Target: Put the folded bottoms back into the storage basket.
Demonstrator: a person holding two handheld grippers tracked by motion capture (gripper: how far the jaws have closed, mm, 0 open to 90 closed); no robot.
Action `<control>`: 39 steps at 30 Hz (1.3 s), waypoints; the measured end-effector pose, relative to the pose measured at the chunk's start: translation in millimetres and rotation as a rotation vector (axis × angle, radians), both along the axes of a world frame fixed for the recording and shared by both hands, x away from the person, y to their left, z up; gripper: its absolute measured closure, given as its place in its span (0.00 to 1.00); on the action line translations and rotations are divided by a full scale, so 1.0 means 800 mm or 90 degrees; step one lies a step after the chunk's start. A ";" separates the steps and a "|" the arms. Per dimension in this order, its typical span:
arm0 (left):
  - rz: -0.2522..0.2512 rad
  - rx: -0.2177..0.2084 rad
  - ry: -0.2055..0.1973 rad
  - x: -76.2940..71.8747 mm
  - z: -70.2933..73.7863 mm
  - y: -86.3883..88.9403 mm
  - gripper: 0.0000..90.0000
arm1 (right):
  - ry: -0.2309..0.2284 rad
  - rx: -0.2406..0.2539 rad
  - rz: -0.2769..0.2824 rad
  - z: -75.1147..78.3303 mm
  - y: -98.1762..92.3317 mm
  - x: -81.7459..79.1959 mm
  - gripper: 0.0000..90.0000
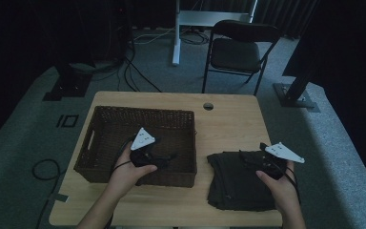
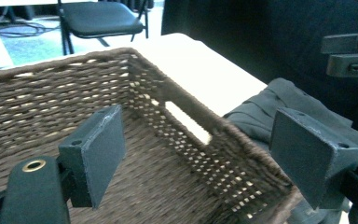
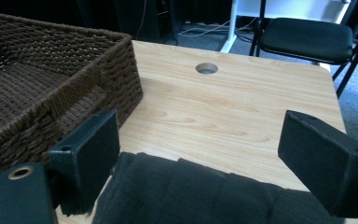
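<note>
We see left tool [image 2: 200, 154] jaws wide, empty, over brown woven wicker basket [image 1: 109, 125]; right tool [image 3: 205, 161] jaws wide, empty, above dark folded cloth [image 3: 191, 191] on light wooden desk [image 3: 223, 107].

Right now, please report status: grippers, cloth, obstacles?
Left gripper open over wicker basket. Right gripper open above folded dark cloth. Nothing in the way.

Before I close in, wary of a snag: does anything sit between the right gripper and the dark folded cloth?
Nothing visible does: the right gripper hovers open over the dark folded cloth, bare space between jaws and fabric.
</note>
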State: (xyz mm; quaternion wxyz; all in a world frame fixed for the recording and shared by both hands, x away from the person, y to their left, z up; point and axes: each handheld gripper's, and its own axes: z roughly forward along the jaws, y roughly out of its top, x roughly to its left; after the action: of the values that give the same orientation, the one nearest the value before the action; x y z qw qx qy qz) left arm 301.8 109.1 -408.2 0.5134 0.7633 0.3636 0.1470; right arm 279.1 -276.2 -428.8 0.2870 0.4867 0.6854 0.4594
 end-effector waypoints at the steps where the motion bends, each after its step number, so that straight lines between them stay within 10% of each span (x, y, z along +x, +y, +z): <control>1: -0.004 0.000 0.001 0.000 -0.001 -0.005 0.21 | 0.001 0.001 -0.003 0.000 -0.002 -0.001 0.14; 25: -0.125 0.000 0.013 -0.010 -0.016 -0.137 0.21 | 0.019 0.006 -0.052 -0.022 -0.058 -0.015 0.14; 39: -0.166 0.008 0.043 -0.025 -0.054 -0.225 0.21 | 0.033 0.002 -0.064 -0.043 -0.081 -0.018 0.14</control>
State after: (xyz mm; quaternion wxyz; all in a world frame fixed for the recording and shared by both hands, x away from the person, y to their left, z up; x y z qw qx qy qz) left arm 281.8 -70.8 -451.4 0.5109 0.8116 0.2779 0.0553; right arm 264.9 -341.2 -463.3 0.2908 0.5329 0.6665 0.4328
